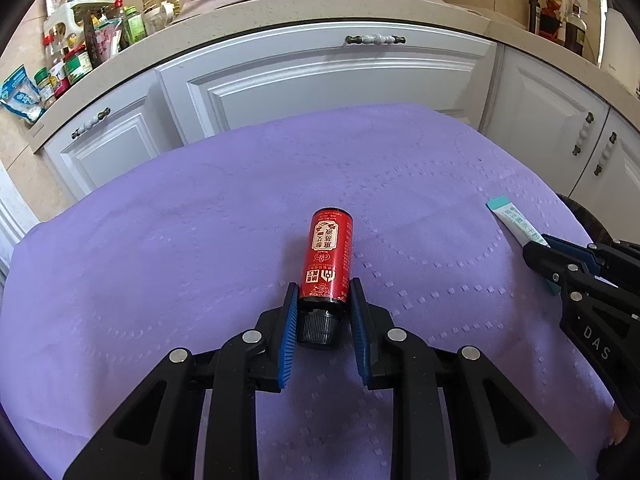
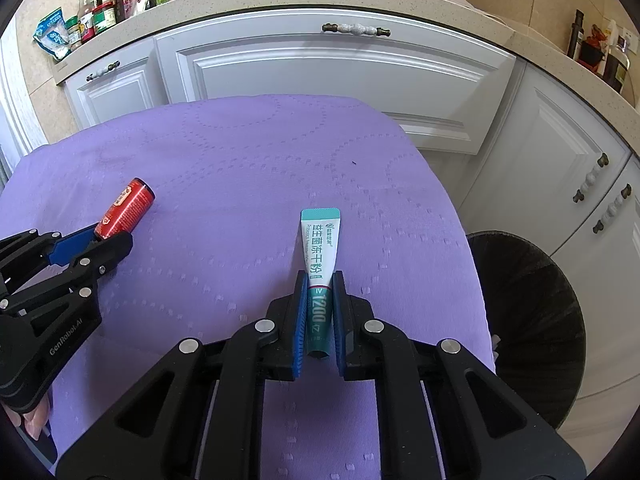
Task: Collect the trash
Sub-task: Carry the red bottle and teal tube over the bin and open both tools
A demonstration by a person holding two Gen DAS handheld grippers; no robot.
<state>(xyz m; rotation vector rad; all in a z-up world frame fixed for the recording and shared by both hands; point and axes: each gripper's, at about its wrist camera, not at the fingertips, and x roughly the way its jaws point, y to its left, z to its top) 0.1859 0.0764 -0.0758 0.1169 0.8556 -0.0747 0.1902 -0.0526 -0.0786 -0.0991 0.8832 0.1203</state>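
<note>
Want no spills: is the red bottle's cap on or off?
On. The red bottle lies on its side with its black ribbed cap in place between the left tongs.

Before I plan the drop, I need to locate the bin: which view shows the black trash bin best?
The right wrist view: the black trash bin stands beside the purple cloth, its lined opening showing. In the left wrist view only a dark sliver of it shows past the cloth's right edge.

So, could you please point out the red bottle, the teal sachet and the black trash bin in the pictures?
red bottle (image 1: pixel 330 256), left wrist view, on the middle of its red label.
teal sachet (image 2: pixel 321 248), right wrist view, on its white printed middle.
black trash bin (image 2: pixel 528 320), right wrist view, on its dark liner.
</note>
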